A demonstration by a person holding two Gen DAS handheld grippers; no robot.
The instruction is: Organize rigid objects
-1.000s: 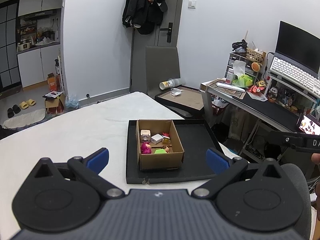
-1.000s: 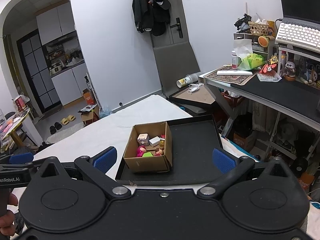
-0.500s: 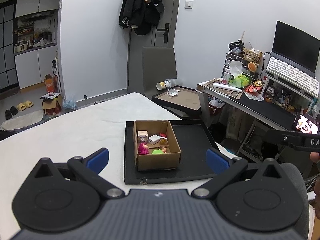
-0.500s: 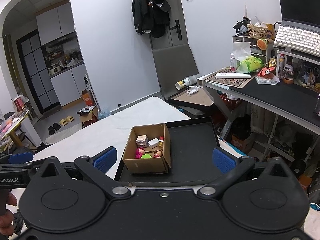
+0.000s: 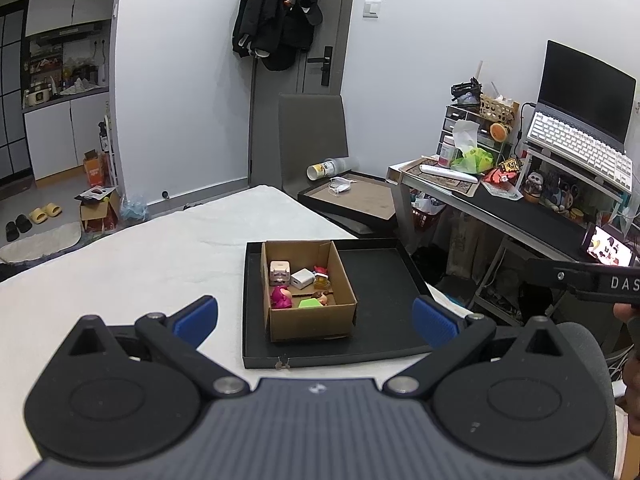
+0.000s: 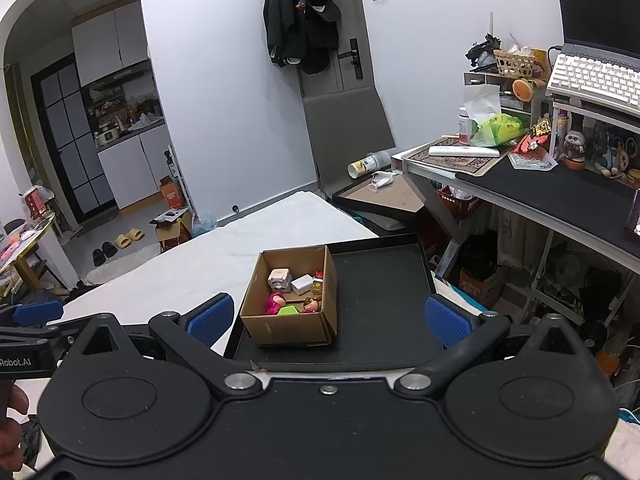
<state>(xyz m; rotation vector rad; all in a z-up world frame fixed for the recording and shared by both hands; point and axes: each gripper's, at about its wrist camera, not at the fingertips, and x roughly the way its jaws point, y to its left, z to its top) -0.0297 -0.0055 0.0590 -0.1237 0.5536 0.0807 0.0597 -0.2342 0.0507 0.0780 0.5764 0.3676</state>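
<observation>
A cardboard box [image 5: 310, 294] of small toys [image 5: 279, 297] sits on the left part of a black tray [image 5: 380, 280], its long axis running away from the cameras. Left tongs [image 5: 314, 314] and right tongs [image 6: 326, 318] hang spread wide, empty, nearer than the tray.

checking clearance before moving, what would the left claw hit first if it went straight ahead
Likely the cardboard box on the black tray, centred between the open left claw fingers; nothing shows in between, though depth is unclear.

box [image 5: 310, 312] open-topped, tray [image 5: 380, 280] right half bare
</observation>
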